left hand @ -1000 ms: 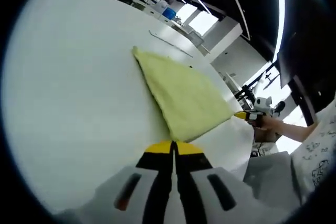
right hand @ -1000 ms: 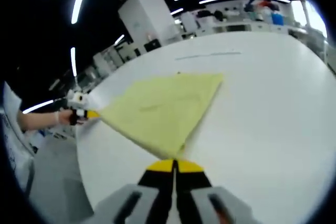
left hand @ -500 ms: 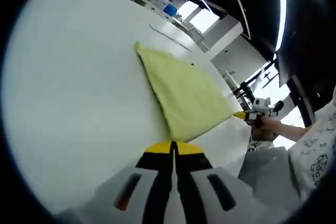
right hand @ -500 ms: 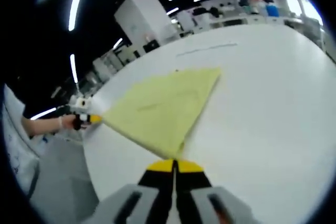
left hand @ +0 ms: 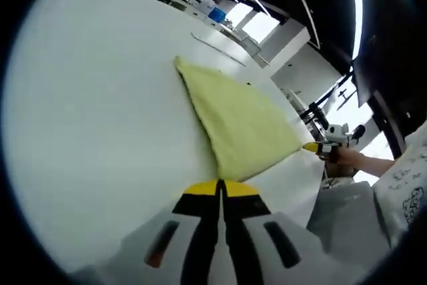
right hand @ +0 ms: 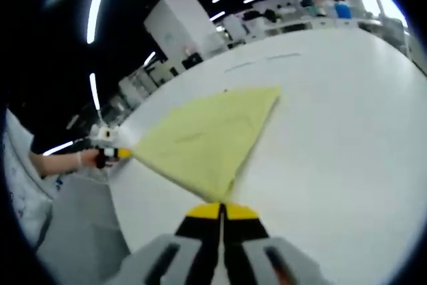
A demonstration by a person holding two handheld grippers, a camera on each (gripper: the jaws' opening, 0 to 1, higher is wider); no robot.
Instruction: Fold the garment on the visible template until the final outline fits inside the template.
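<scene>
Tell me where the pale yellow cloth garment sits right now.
The pale yellow cloth garment lies flat on the white table, stretched between the left gripper and right gripper, each pinching a near corner.

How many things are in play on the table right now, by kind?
Yellow cloth: 1
Grippers, each shut on a cloth corner: 2, left and right
White table: 1
Total: 4
</scene>
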